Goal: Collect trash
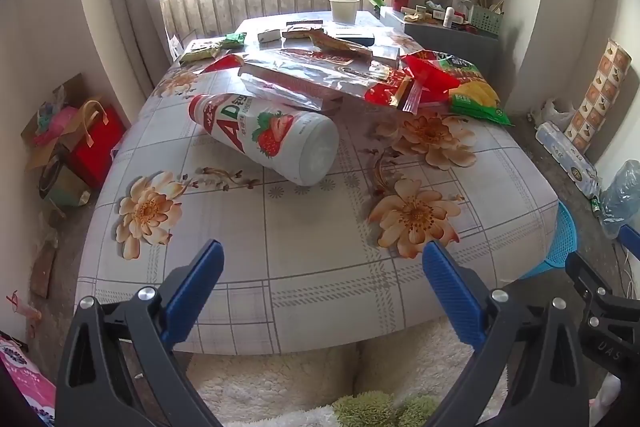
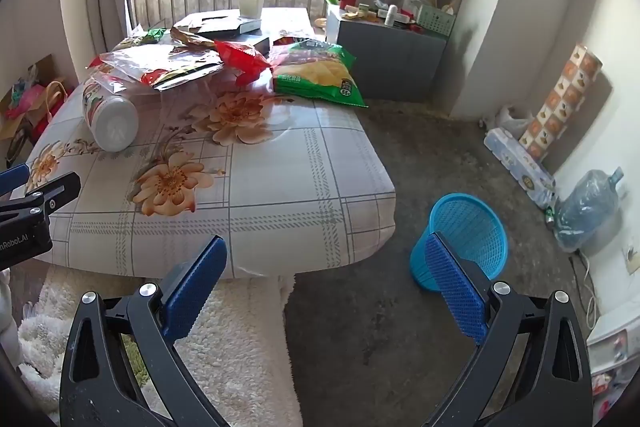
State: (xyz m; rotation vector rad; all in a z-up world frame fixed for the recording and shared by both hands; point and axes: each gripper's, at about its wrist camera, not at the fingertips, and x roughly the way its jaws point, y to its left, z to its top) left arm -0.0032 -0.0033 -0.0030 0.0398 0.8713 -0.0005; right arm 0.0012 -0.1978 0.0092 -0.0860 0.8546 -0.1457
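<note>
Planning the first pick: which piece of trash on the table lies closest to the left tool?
The strawberry drink bottle, on its side, base towards the left tool; the wrappers lie farther back.

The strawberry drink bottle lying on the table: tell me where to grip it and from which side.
Grip the bottle across its round mid-body, coming down from above with the open left gripper. It lies on its side, base toward the camera, so its flanks are probably clear for the fingers.

A bottle (image 1: 264,137) lies on the table (image 1: 320,259) before wrappers (image 1: 316,75); a basket (image 2: 464,239) stands right.
</note>
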